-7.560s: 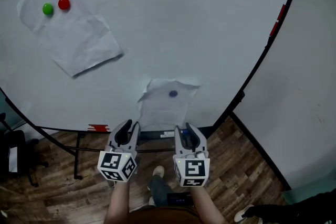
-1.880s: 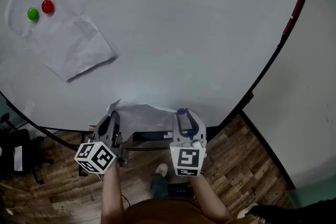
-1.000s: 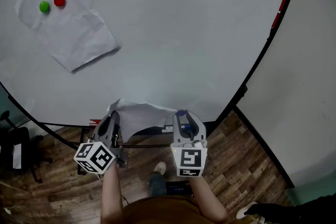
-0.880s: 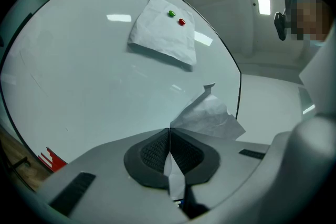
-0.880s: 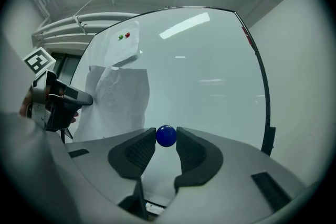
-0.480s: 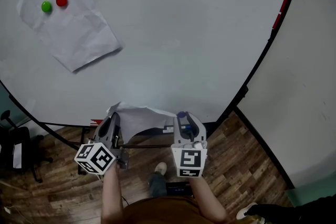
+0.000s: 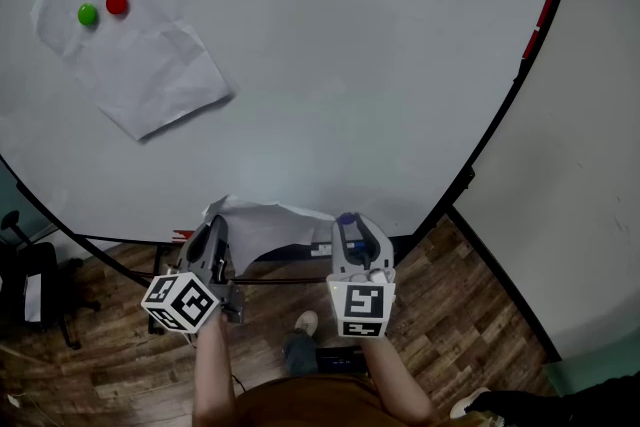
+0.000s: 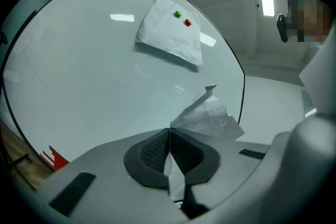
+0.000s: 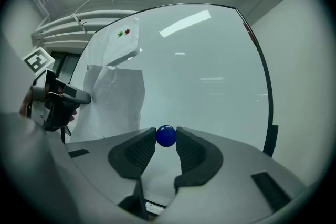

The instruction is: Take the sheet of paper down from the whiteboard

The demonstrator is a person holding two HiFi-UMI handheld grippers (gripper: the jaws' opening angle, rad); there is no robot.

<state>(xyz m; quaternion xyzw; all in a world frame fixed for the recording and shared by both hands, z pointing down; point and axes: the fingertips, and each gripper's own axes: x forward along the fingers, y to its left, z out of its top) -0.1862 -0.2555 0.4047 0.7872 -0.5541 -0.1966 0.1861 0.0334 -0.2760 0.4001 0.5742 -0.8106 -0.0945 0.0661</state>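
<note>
Left hand-held gripper (image 7: 213, 237) has its jaws together, pinching one edge of the sheet of paper (image 7: 265, 225). The sheet is off the whiteboard (image 7: 350, 65) and hangs loose, spreading from the left hand-held gripper towards the right one. Right hand-held gripper (image 7: 348, 227) is clamped on the small blue magnet (image 9: 166, 136), gripping it right at the jaw tips, with the board just ahead of it.

Here are the dangers as I read them:

- **The magnet:** it is a round ball held only at the tips. A slight squeeze off-centre could squirt it out, and it would then drop to the wooden floor (image 7: 450, 315) or snap back onto the board.
- **The sheet:** the pinch takes only a narrow strip of thin paper. A quick pull away could slip it free or tear it.
- **The loose corner:** it floats near the right hand-held gripper, and if the 2 hands drift together it could snag there and crumple.

Well above and to the left of both hands, a second sheet (image 7: 130, 45) sits on the board under 1 green magnet (image 7: 88, 14) and 1 red magnet (image 7: 117, 3). A careless swing upward could knock it.
</note>
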